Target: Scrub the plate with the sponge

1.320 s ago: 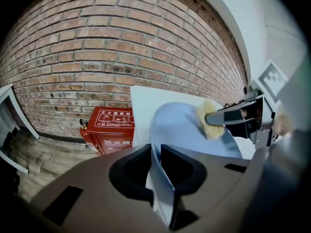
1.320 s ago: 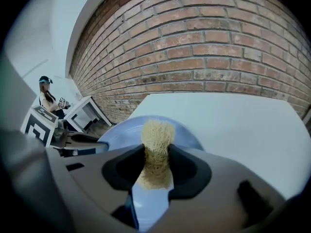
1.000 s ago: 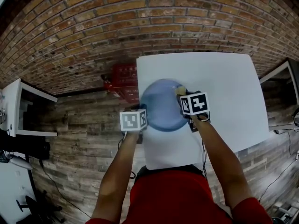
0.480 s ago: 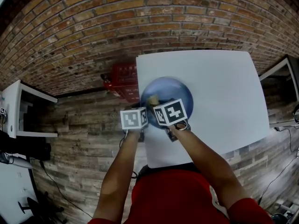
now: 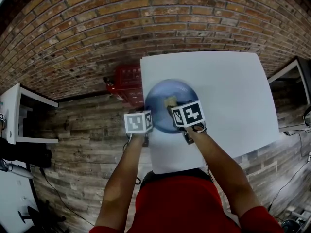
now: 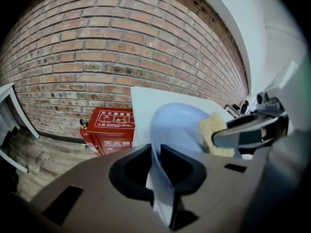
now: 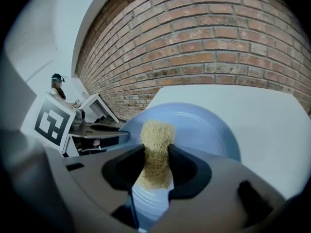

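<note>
Fingers [image 6: 130, 171] of the left gripper [image 6: 155, 165] are drawn in to a narrow gap and clamp the near rim of a blue plate [image 6: 177, 125]. The right gripper [image 7: 156, 163] pinches a tan sponge [image 7: 156, 142] between its own fingers, and the sponge's free end rests on the plate's face. A curved red brick wall [image 5: 121, 28] fills the background above a floor [image 5: 82, 125] of grey-brown wooden planks. On a white counter [image 5: 233, 91], the plate sits at the left side, close to the edge. The person's bare forearms [image 5: 121, 178] reach in from below, one to each gripper. A red box [image 6: 111, 127] with white lettering stands on the floor against the wall, just beside the counter. From the head view, the sponge lies near the middle of the plate, just ahead of the right gripper's marker cube [image 5: 187, 114].
</note>
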`<state>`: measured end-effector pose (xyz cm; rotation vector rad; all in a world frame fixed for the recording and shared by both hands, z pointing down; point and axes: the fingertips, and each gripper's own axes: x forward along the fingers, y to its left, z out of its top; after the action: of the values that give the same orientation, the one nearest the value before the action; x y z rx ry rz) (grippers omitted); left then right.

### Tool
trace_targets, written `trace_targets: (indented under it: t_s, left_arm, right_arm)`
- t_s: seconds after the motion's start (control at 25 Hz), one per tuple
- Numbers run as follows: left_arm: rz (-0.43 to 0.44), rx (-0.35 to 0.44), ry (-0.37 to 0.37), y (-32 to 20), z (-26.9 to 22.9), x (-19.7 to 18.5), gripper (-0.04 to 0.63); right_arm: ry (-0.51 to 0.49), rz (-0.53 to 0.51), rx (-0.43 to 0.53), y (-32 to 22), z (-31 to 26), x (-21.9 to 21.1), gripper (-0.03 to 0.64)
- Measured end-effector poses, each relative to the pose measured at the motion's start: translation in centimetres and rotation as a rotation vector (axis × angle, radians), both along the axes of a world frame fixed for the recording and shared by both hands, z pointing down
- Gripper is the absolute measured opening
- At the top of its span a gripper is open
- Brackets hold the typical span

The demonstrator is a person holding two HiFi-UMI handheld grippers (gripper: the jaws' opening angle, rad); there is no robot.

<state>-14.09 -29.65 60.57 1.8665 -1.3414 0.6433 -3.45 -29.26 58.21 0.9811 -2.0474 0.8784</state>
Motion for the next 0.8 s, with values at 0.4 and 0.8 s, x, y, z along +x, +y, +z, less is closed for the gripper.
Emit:
trace_targets:
  t_s: [0.4, 0.8]
  left_arm:
    - [0.011, -0.001, -0.009, 0.0, 0.0, 0.0, 0.066]
    - [0.009, 0.0, -0.009, 0.2, 0.0, 0.2, 0.066]
  right_arm:
    - [0.082, 0.138, -0.011, -0.6, 0.1, 8.7, 0.153]
    - [-0.018, 0.074, 0.003, 2.0, -1.8, 3.2, 0.153]
